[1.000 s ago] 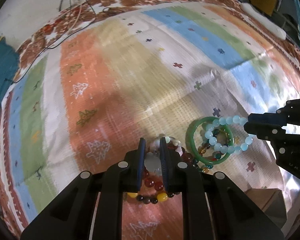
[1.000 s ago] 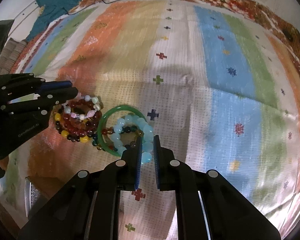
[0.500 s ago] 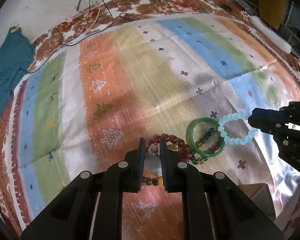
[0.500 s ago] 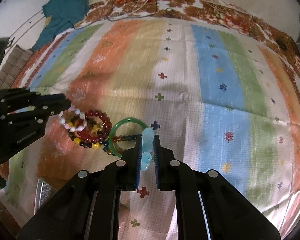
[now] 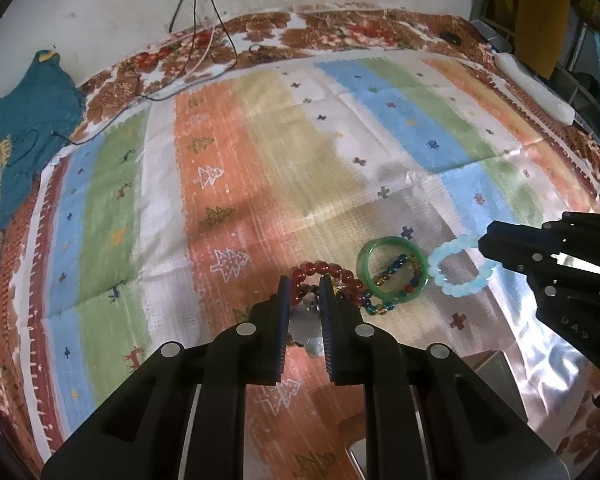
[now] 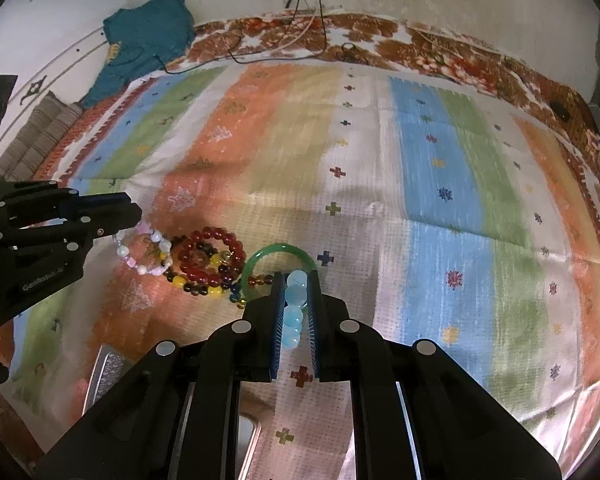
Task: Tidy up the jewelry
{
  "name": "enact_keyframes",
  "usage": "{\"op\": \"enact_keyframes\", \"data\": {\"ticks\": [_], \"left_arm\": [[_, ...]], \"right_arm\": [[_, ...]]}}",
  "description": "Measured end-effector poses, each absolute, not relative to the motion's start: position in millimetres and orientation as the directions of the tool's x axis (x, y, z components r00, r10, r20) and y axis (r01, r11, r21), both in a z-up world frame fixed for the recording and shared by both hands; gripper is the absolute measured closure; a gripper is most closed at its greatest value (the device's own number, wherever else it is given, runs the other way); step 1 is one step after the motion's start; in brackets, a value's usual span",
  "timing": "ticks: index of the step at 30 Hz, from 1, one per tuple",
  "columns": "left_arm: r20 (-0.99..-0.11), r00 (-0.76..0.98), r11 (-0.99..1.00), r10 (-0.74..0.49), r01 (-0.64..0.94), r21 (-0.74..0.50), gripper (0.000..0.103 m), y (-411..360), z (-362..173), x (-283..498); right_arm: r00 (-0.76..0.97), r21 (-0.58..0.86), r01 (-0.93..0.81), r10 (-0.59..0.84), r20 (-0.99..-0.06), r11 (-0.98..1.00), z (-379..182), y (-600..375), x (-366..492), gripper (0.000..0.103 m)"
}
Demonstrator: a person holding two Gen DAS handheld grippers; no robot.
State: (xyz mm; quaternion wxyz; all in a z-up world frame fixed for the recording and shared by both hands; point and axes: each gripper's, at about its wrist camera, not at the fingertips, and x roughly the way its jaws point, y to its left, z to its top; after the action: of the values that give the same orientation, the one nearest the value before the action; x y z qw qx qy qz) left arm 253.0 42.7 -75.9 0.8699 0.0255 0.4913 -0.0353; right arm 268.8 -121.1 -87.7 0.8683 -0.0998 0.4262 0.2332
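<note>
Sorting looks barely begun — each gripper has one bracelet lifted. The right gripper (image 6: pixel 296 308) pinches the pale blue bracelet (image 5: pixel 462 266); the left gripper (image 5: pixel 305 312) pinches the pink-and-white bracelet (image 6: pixel 144 252). The green bangle (image 5: pixel 392 268) and red bracelet (image 6: pixel 212 256) remain heaped on the striped cloth (image 5: pixel 260 168) — these are left.

In the left wrist view, the left claw (image 5: pixel 305 292) covers most of the pale bracelet (image 5: pixel 306 322) it holds; only a blurred whitish patch shows between the fingers. At lower right, a shiny metal object (image 5: pixel 496 364) is cut by the right claw (image 5: pixel 485 245) and its kind cannot be told. In the right wrist view, the light blue bracelet (image 6: pixel 293 308) shows only as a column of beads, its loop hidden. A grey ribbed object (image 6: pixel 107 368) at lower left is half covered.
</note>
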Motion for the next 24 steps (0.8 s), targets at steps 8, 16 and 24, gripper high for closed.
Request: {"op": "enact_keyframes", "data": {"ticks": [8,16,24], "left_arm": [[-0.821,0.568,0.998,-0.059,0.056,-0.033,0.089,41,-53,234],[-0.785,0.614,0.997,-0.074,0.057,-0.05,0.089,36,-36,212],[-0.746,0.664,0.998,-0.058,0.058,-0.026,0.089,30,-20,189]], "right_arm": [[0.593,0.021,-0.475,0.338,-0.731,0.88,-71,-127,258,0.091],[0.642,-0.046,-0.5,0.334,-0.691,0.865,-60,-122,237,0.091],[0.677,-0.052,-0.52,0.374,-0.634,0.852,-44,-121,212,0.091]]}}
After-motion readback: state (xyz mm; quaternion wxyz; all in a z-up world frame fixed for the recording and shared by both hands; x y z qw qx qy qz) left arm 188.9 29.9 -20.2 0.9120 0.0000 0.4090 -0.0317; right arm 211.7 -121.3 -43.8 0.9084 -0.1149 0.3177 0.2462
